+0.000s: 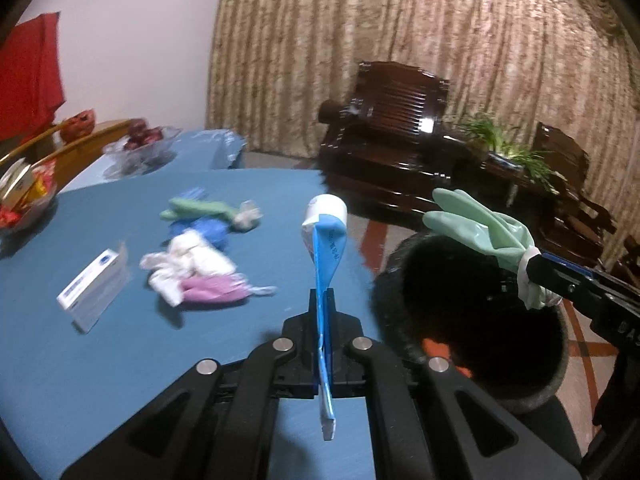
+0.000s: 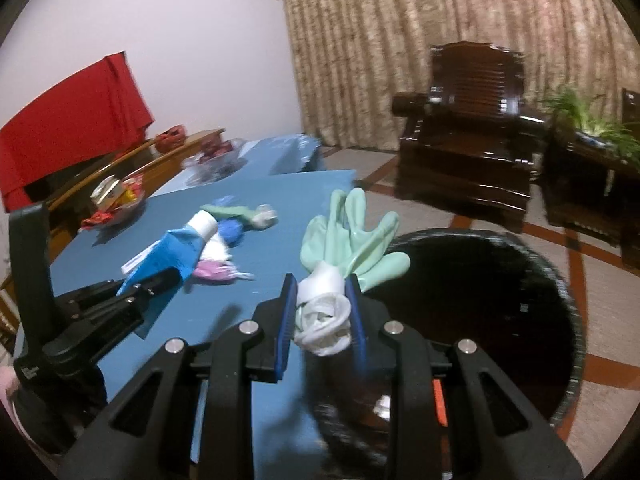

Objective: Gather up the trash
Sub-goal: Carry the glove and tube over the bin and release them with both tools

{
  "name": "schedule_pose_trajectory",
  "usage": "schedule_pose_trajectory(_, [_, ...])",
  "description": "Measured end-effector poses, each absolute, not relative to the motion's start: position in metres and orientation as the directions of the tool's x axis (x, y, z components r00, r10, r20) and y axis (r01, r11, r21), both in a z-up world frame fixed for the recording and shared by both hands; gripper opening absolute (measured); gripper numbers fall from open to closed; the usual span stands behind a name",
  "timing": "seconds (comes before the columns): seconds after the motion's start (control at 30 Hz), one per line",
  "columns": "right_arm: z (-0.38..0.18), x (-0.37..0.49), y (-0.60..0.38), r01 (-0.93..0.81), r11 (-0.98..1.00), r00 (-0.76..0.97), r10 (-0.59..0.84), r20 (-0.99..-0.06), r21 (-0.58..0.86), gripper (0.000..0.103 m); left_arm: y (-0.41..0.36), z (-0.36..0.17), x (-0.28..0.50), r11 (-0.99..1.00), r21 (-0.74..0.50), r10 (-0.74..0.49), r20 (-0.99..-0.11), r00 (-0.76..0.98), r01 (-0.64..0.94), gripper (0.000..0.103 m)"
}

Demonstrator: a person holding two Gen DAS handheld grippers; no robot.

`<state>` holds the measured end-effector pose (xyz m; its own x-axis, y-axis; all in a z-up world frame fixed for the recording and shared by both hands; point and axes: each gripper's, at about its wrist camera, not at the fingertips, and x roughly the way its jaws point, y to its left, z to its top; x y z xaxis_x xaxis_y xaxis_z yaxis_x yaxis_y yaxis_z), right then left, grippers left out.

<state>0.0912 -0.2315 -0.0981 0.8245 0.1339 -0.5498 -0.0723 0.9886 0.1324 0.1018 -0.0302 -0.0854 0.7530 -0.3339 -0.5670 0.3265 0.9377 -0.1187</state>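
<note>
My left gripper (image 1: pixel 323 300) is shut on a blue and white squeezed tube (image 1: pixel 326 240), held above the blue table's right edge; the tube also shows in the right wrist view (image 2: pixel 176 248). My right gripper (image 2: pixel 322 284) is shut on the rolled white cuff of a pale green rubber glove (image 2: pixel 352 232), held at the rim of the black trash bin (image 2: pixel 560 280). In the left wrist view the glove (image 1: pixel 480 224) hangs over the bin (image 1: pixel 472 296). Trash lies on the table: a green glove (image 1: pixel 200 208), a blue wad (image 1: pixel 208 230), white crumpled tissue (image 1: pixel 192 260), a pink piece (image 1: pixel 212 290), a white box (image 1: pixel 94 288).
The blue table (image 1: pixel 120 360) carries a glass bowl of red fruit (image 1: pixel 140 148) at the back and a snack bowl (image 1: pixel 24 196) at the left. Dark wooden armchairs (image 1: pixel 392 128) and a potted plant (image 1: pixel 508 144) stand beyond the bin, before a curtain.
</note>
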Motion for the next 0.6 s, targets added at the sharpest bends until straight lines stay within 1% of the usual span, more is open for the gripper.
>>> schedule_pose_trajectory(0.17, [-0.100,0.076,-0.268,0.010,0.994,0.829,0.052,-0.557,0.107,0.024,-0.067,-0.084,0.102,0.911,-0.117,-0.390,-0.562,0.730,0.396,0.002])
schedule_pose_trajectory(0.33, [-0.112,0.064,-0.297,0.083,0.993,0.813,-0.015,-0.582,0.090,0.024,-0.107,-0.089,0.106,0.875,-0.119,-0.446,-0.577,0.684,0.470,0.002])
schedule_pose_trajectory(0.6, [-0.140,0.057,-0.325,0.156,0.985,0.774,-0.073,-0.629,0.078,0.024,-0.176,-0.105,0.113,0.805,-0.130,-0.525,-0.610,0.594,0.578,0.002])
